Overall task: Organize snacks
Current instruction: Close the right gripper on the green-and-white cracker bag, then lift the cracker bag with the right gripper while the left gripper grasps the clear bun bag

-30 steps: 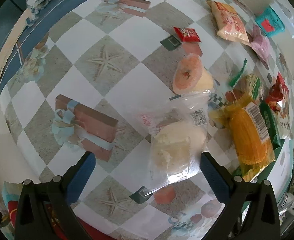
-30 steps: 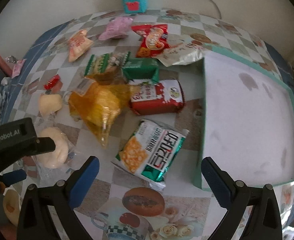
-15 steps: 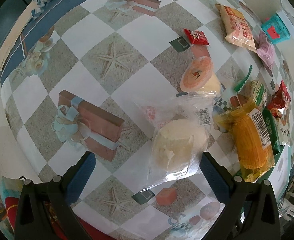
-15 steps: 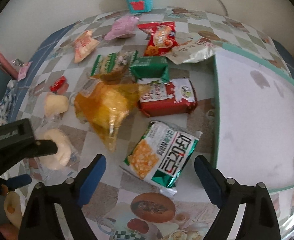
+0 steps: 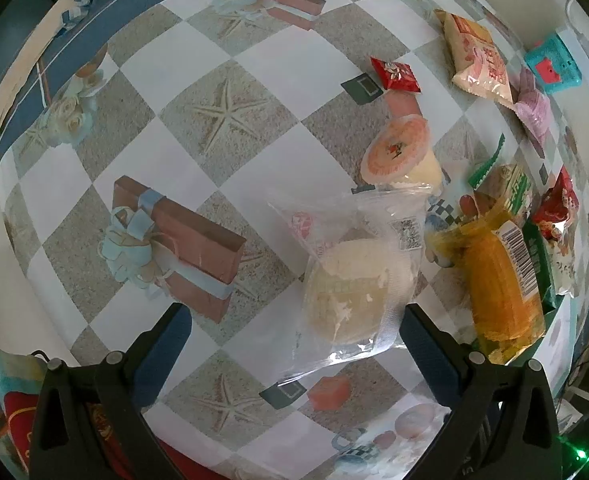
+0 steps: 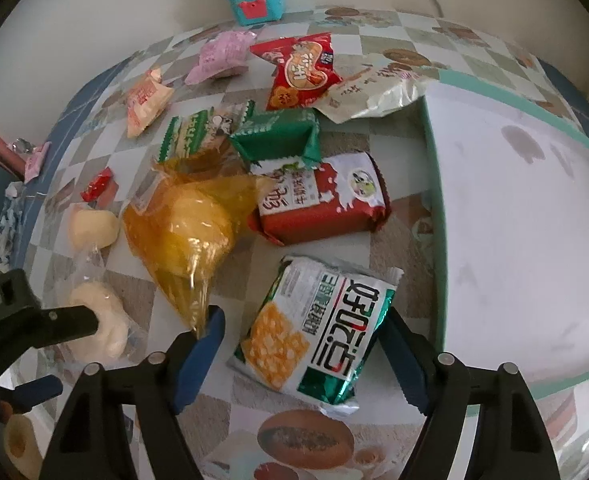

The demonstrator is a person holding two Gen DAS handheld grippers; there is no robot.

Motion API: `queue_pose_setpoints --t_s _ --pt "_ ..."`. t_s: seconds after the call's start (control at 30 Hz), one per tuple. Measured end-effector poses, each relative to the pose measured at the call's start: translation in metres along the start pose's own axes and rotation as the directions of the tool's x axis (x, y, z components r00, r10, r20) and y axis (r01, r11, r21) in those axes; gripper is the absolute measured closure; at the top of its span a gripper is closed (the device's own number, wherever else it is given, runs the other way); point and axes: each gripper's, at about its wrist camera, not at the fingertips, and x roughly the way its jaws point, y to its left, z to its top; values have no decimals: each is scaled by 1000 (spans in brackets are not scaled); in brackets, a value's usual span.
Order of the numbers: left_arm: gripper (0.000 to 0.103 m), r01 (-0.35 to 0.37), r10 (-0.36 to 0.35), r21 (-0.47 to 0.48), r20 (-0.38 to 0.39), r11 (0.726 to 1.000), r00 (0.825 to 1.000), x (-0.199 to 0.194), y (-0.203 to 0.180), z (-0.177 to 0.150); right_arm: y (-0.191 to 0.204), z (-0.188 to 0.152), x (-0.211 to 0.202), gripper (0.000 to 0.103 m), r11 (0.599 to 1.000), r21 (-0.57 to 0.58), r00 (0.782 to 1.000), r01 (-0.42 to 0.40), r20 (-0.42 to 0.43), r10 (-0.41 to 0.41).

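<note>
Right wrist view: cracker pack (image 6: 318, 328) flat on counter (image 6: 334, 152), straddled by spread right tool (image 6: 300, 334), long axis running forward, tray (image 6: 434, 208) just right; left tool (image 5: 294, 320) spread around bun (image 5: 358, 284).

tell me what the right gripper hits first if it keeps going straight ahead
Most likely the green-and-white cracker packet, which lies between the open fingers of the right gripper. How high the gripper sits above it is unclear.

Both the left gripper (image 5: 294, 320) and the right gripper (image 6: 300, 328) have black angular plastic frames with silver screws and blue finger pads (image 5: 422, 344). White lettering marks the left one's black body.
</note>
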Motion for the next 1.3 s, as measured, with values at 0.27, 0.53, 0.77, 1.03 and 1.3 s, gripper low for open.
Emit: queue_pose_setpoints --t_s 0.27,0.53,0.77,1.03,1.3 --pt "0 0 0 3 22 1000 1000 -7 2 6 1 1 0 42 999 -31 999 36 10 -36" --pt "0 -54 46 131 59 990 997 -10 -22 7 3 -8 -4 47 996 -71 999 49 -3 -50" --pt "0 -165 139 272 111 948 984 -2 -55 1 5 -10 -2 46 994 -94 998 58 -11 -59" --pt "0 -212 182 290 129 933 975 11 -71 -1 1 -13 -2 46 993 -103 998 65 -7 -66" --pt "0 -231 197 304 138 925 971 23 -82 4 2 -12 -2 45 993 -95 997 73 3 -73"
